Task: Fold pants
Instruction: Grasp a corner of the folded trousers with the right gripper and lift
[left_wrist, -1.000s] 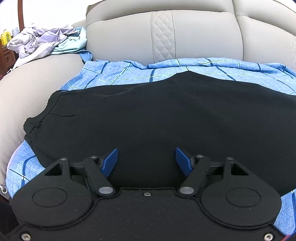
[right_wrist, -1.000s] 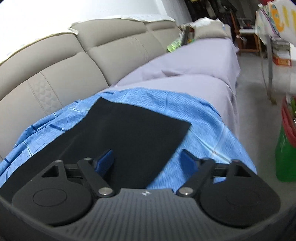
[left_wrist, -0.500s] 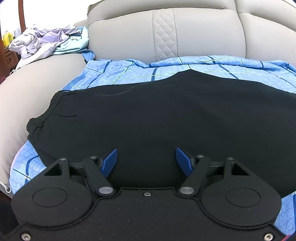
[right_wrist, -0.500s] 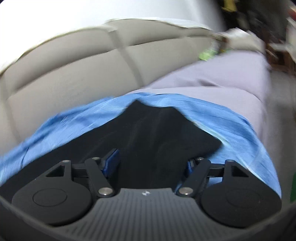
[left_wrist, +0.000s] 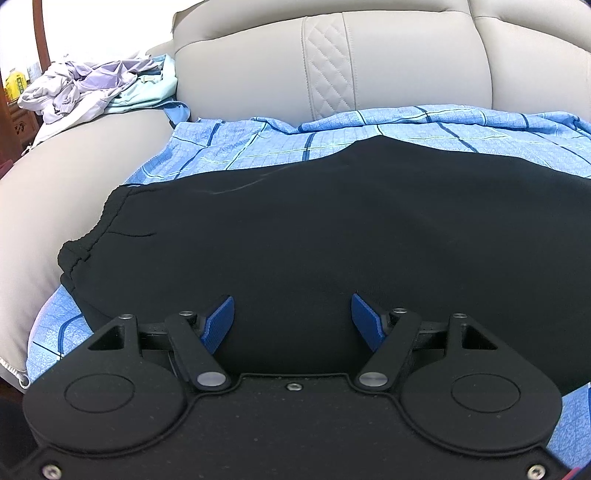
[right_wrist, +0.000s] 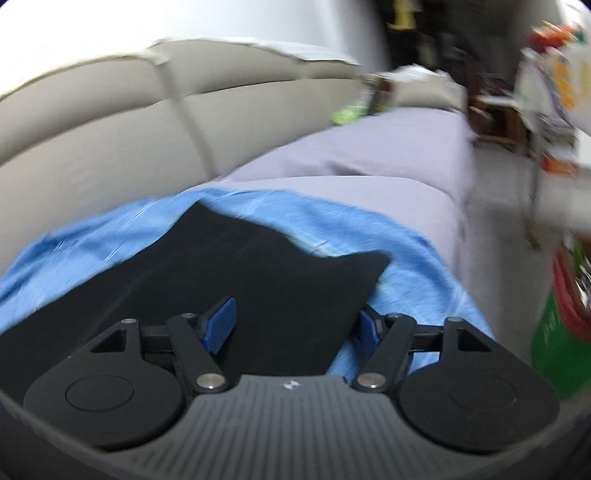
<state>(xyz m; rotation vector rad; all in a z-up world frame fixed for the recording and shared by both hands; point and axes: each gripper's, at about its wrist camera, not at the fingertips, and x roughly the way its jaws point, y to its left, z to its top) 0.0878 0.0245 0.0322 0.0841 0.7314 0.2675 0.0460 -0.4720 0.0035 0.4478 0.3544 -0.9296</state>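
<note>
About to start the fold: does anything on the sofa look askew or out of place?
Yes. The hem end of the black pants is rumpled and lifted instead of lying flat on the blue checked sheet. The waistband end looks smooth.

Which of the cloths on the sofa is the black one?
The pants, spread flat on the blue checked sheet. The sheet is blue, and the crumpled clothes on the sofa arm are pale lilac and mint.

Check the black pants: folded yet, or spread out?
Spread out. The black pants lie flat along the blue plaid sheet, waistband at one end, leg hem at the other, not doubled over.
</note>
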